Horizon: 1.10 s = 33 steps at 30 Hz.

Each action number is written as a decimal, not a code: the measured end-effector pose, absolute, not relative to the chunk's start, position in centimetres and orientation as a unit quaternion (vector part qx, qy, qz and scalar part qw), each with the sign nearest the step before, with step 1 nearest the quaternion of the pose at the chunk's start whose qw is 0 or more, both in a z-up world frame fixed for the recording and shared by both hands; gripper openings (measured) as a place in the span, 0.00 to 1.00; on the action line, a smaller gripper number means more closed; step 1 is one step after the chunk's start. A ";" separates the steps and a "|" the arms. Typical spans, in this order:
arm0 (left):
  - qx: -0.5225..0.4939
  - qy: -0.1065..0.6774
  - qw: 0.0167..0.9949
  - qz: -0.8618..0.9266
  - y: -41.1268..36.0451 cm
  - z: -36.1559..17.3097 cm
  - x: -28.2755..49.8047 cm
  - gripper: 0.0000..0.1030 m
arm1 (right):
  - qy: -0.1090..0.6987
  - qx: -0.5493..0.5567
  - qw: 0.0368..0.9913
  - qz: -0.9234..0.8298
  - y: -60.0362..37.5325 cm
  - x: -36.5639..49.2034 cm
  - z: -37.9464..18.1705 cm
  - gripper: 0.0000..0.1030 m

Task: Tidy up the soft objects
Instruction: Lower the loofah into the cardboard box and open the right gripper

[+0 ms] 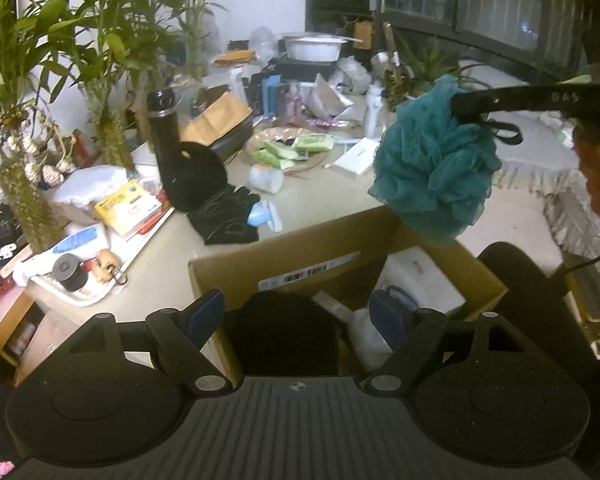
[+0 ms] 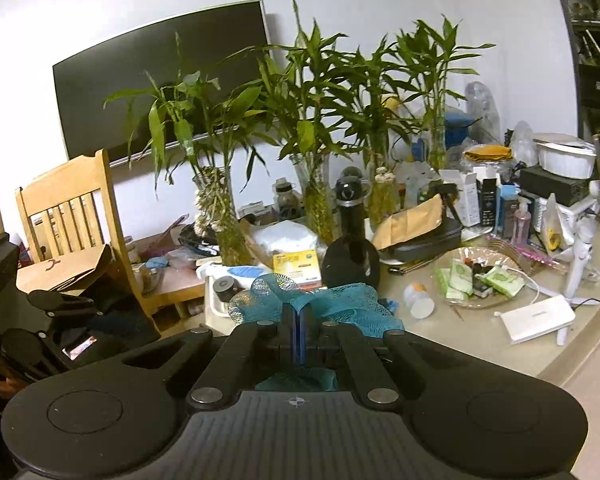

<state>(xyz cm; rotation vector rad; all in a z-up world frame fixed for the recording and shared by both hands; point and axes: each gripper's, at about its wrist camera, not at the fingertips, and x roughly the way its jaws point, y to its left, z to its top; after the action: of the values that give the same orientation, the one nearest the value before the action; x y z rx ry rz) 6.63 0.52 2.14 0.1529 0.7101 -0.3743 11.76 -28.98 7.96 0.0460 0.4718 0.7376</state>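
Note:
A teal mesh bath pouf [image 1: 436, 160] hangs from my right gripper [image 1: 466, 106], which is shut on it, above the far right corner of an open cardboard box [image 1: 300, 254]. In the right wrist view the pouf [image 2: 332, 304] bunches around the closed fingertips of the right gripper [image 2: 299, 312]. My left gripper [image 1: 296, 312] is open and empty, low over the box's near side. Inside the box lie a black soft object [image 1: 284, 332] and white items [image 1: 416, 276]. A black cloth [image 1: 228, 212] lies on the table beyond the box.
The cluttered table [image 1: 324, 196] holds bamboo plants in vases [image 2: 316, 152], a black bottle [image 1: 166, 136], a plate of green packets [image 1: 292, 148], a white box [image 2: 540, 318] and a white tray [image 1: 72, 280]. A wooden chair [image 2: 76, 216] stands at left.

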 end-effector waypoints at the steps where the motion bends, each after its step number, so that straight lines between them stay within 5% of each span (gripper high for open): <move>1: 0.074 0.347 0.918 -0.178 0.5 2.1 6.7 0.77 | 0.229 0.021 0.904 0.360 -28.7 11.7 8.0 0.04; 17: 0.044 0.358 0.921 -0.145 2.5 1.8 6.2 0.77 | 0.215 0.008 0.876 0.431 -24.2 10.9 9.5 0.06; 19: 0.042 0.360 0.921 -0.141 2.7 1.7 6.2 0.77 | 0.224 -0.001 0.868 0.444 -23.6 11.1 9.0 0.15; 21: 0.039 0.362 0.921 -0.139 3.0 1.7 6.1 0.77 | 0.248 -0.035 0.866 0.433 -22.6 11.4 8.0 0.59; 24: 0.035 0.363 0.921 -0.138 3.3 1.7 6.0 0.77 | 0.259 -0.063 0.868 0.419 -22.3 11.2 6.4 0.89; 28: 0.036 0.365 0.921 -0.135 3.4 1.6 5.9 0.77 | 0.281 -0.075 0.868 0.402 -22.5 11.2 4.9 1.00; 33: 0.033 0.363 0.921 -0.136 3.5 1.6 6.1 0.77 | 0.300 -0.067 0.872 0.380 -23.9 11.3 3.8 1.00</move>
<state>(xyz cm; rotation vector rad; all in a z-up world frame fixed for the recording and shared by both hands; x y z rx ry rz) 6.14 3.45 1.64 0.0682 0.7460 -0.2792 11.32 -23.85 3.83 -0.1404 0.6277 0.7937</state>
